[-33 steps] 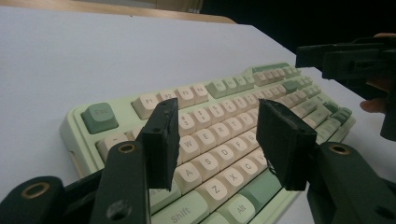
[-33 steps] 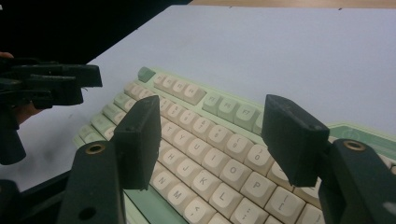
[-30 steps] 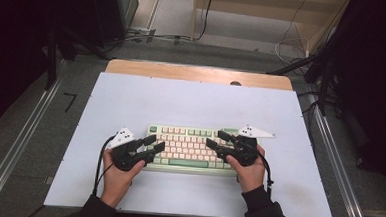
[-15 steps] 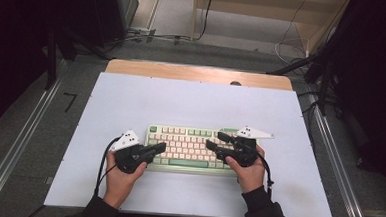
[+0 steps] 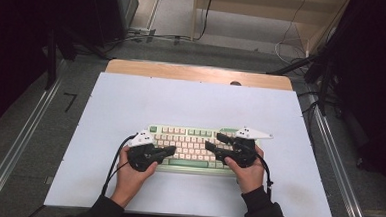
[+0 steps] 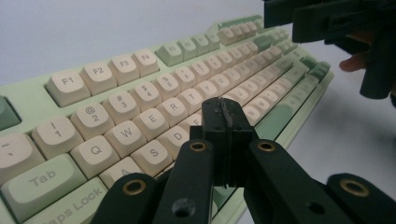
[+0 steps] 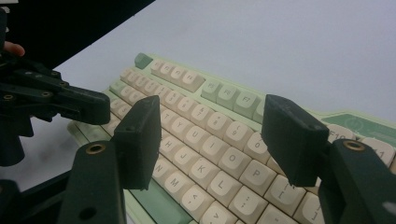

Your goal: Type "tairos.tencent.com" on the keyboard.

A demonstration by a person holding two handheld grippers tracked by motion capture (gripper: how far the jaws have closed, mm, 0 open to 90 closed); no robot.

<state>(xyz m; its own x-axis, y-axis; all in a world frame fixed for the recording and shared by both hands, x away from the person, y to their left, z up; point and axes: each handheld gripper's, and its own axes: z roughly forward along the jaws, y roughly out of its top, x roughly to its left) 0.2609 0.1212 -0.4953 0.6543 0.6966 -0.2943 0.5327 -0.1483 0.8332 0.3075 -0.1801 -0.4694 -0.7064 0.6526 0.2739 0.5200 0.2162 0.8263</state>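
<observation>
A pale green keyboard [image 5: 189, 138] with cream keys lies on the white table top [image 5: 191, 101], near its front. My left gripper [image 5: 172, 150] is shut with nothing between its jaws, and its tip hovers over the keyboard's left letter keys. In the left gripper view the closed tip [image 6: 224, 112] sits above the keyboard [image 6: 140, 93] near the D and F keys. My right gripper [image 5: 212, 141] stands open over the right half of the keys. Its two fingers [image 7: 215, 121] straddle the keyboard [image 7: 196, 126] around the number and letter rows, apart from the keys.
The white sheet covers a wooden table whose bare edge [image 5: 198, 72] shows at the back. Metal rails [image 5: 24, 139] run along both sides. Cables lie on the floor [image 5: 149, 36] beyond. The right gripper [image 6: 336, 23] looms in the left gripper view; the left gripper [image 7: 56, 100] shows in the right one.
The left gripper's jaws have closed and the left hand has slid a little right, onto the keyboard. The right hand has stayed put.
</observation>
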